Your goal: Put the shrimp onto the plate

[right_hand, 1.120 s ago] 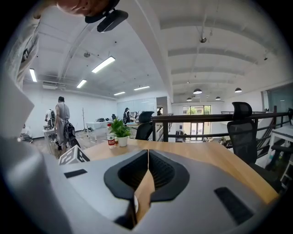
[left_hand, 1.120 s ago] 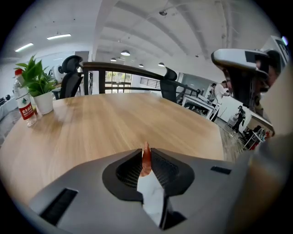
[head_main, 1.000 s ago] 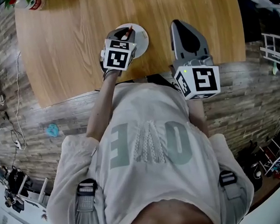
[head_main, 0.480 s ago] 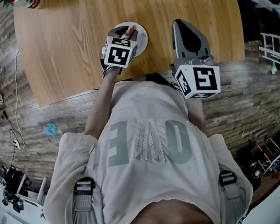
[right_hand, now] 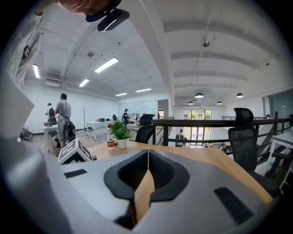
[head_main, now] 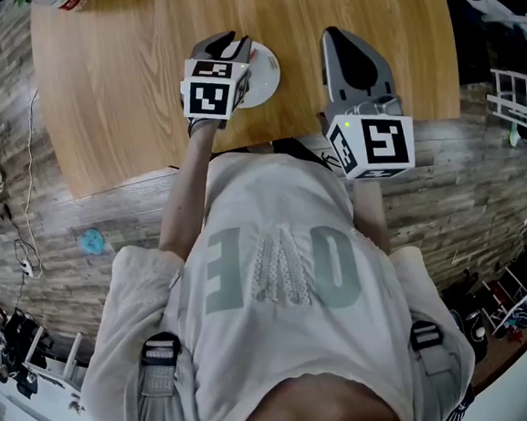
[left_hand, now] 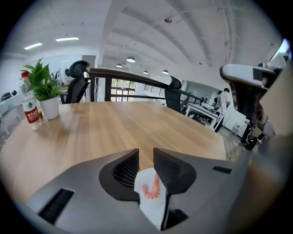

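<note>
The orange shrimp point(left_hand: 151, 188) lies curled on the small white plate point(left_hand: 147, 201), seen through the gap of my left gripper point(left_hand: 145, 155). That gripper hovers just above the plate; its jaws have just been opening and now stand apart, with nothing pressed between the pads. In the head view the left gripper point(head_main: 222, 45) is over the plate's point(head_main: 264, 75) left edge, on the round wooden table point(head_main: 143, 87). My right gripper point(head_main: 341, 40) rests to the plate's right with its jaws shut and empty, as the right gripper view point(right_hand: 148, 156) also shows.
A potted plant point(left_hand: 46, 93) and a water bottle point(left_hand: 31, 113) stand at the table's far left. Office chairs point(left_hand: 75, 82) and a railing lie beyond the far edge. The table's near edge point(head_main: 151, 180) runs just in front of the person's body.
The left gripper has lifted and shifted up and left off the plate, and its jaws have spread. The shrimp stays behind on the plate. The right gripper has not moved.
</note>
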Tool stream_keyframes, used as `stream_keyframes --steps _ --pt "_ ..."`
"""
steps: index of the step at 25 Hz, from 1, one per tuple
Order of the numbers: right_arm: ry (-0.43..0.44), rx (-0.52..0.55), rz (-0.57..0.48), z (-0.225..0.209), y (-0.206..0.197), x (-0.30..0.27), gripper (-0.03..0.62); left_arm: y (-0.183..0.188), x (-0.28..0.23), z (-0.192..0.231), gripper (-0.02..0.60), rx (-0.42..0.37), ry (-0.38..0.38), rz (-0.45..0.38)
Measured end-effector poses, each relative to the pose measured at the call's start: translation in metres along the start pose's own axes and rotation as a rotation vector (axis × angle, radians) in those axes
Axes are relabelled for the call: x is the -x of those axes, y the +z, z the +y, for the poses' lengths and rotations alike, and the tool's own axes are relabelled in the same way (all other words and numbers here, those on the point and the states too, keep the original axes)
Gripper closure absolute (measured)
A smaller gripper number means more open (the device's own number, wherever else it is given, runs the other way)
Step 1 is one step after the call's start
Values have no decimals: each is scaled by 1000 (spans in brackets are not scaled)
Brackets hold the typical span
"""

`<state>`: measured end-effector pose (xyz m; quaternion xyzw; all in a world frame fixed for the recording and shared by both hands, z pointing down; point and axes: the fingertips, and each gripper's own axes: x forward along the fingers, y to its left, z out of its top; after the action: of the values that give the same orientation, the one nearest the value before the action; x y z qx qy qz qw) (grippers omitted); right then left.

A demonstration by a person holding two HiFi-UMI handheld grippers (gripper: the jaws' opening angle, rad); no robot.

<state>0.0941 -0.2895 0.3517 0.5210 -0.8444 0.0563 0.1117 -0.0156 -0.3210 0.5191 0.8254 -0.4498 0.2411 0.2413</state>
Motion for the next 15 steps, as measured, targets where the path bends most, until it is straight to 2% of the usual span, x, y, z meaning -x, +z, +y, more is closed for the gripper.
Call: stream_keyframes --steps 2,4,6,10,12,15 --pt "12 19 -27 3 11 -4 572 22 13 11 505 -13 47 -67" --pt "29 34 -54 7 22 -9 572 53 31 17 537 -40 88 -169" --pt "46 51 -78 11 31 -13 572 89 56 16 565 -66 108 -298" --pt "67 52 -128 22 48 -22 572 154 131 4 572 -114 129 -599" --pt "80 42 -156 28 56 -26 572 179 173 -1 572 -140 157 -742" --pt "101 48 -201 36 70 -29 572 205 224 -4 572 -185 229 -909"
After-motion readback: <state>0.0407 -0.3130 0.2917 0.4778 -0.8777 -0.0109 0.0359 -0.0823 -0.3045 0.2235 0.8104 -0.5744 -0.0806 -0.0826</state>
